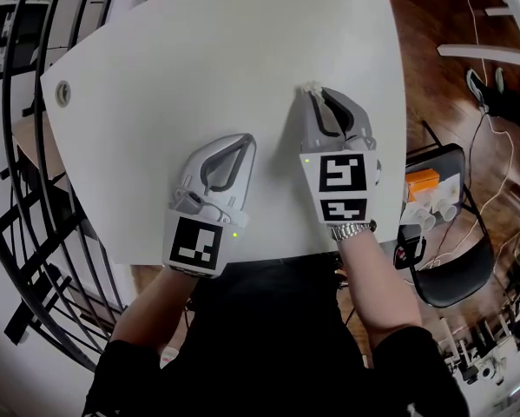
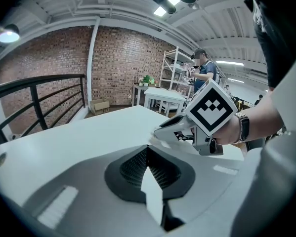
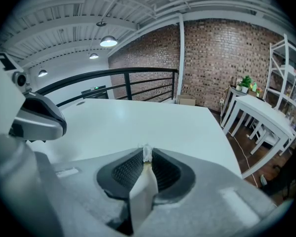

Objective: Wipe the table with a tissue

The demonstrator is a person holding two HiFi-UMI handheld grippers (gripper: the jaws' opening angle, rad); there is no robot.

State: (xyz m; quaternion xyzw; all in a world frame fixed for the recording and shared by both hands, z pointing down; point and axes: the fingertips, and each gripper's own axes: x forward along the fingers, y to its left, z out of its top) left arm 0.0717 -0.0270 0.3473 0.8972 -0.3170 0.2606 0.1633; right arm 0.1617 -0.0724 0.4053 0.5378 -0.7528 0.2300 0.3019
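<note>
Right gripper [image 1: 311, 91] pinches a small crumpled white tissue [image 3: 147, 153]; left gripper [image 1: 248, 140] closed.

Loft-style workshop or lab space on a mezzanine.
Shows in bare brick wall [image 3: 222, 58], white beamed ceiling [image 3: 78, 26] hung with industrial lamps [image 3: 108, 42], black railing [image 3: 133, 80] along the open edge, metal shelving [image 2: 173, 70] with a person [image 2: 205, 74] at it, plain white worktable [image 1: 199, 59], more white tables [image 3: 259, 110] by the wall, and wooden floor [image 1: 433, 59].
</note>
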